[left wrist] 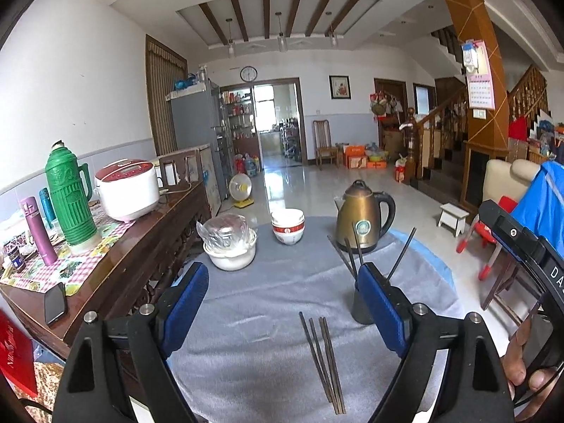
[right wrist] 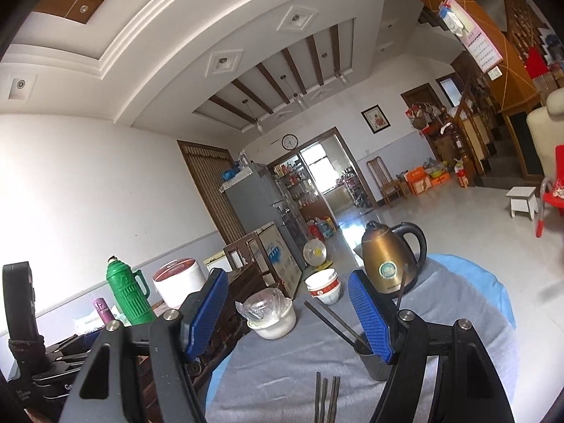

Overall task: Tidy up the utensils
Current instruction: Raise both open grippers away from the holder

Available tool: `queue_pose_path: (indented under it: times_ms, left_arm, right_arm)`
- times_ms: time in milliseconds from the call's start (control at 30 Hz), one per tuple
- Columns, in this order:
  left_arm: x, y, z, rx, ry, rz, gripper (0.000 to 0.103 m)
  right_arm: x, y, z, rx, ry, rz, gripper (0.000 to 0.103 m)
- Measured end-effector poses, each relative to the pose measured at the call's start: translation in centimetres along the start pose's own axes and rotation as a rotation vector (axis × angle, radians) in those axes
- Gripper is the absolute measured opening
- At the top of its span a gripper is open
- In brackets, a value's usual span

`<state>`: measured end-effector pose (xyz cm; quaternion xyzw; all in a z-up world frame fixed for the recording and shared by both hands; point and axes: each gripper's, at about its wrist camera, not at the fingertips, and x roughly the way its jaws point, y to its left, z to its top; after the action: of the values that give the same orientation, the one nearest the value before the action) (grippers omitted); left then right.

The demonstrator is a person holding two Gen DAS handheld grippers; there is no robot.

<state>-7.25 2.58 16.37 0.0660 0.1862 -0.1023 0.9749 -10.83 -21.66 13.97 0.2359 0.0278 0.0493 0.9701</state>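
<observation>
**A:** Item one, the table (left wrist: 268,282). What lies on it?

**B:** Grey cloth cover. Near edge, centre: loose chopsticks (left wrist: 322,359), a few dark sticks lying side by side, tips pointing away. Just right of them and a little farther: a dark holder cup (left wrist: 359,308) with more chopsticks standing in it, fanned out. I judge the loose ones are bound for that cup, which would explain it being kept close.

**A:** Item two, the claws?

**B:** Left gripper (left wrist: 282,303): blue pads spread wide, nothing between them, hanging above the loose chopsticks as if lined up to take them. Right gripper (right wrist: 289,312): also wide, empty, raised and tilted upward, its right finger in front of the cup. It reads as standing clear so the left has room.

**A:** Item three, bystanders?

**B:** Far side: bronze kettle (left wrist: 363,215) to the right, stacked bowls (left wrist: 288,225) in the middle, white pot (left wrist: 231,246) with crumpled plastic to the left. All well apart from the chopsticks. Sideboard at left holds a green flask (left wrist: 70,197) and a rice cooker (left wrist: 127,190).

**A:** Progress?

**B:** Partial, by my reckoning: some sticks housed, some not yet.
</observation>
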Motion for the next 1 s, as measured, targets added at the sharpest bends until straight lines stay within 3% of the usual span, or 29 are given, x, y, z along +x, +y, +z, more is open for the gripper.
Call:
queue_pose_path:
  times_ms: [367, 667, 1000]
  left_arm:
    - [-0.7, 5.3, -1.7, -0.095, -0.023, 0.062, 0.088]
    - [-0.5, 11.6, -3.6, -0.217, -0.021, 0.172, 0.089]
    - [-0.9, 16.5, -6.0, -0.275, -0.018, 0.299, 0.089]
  right_arm:
    - [1.3, 3.8, -1.1, -0.057, 0.063, 0.019, 0.075]
    - [3.4, 8.5, -3.6, -0.154, 0.137, 0.065, 0.075]
    - [5.0, 12.4, -5.7, -0.205, 0.198, 0.121, 0.075]
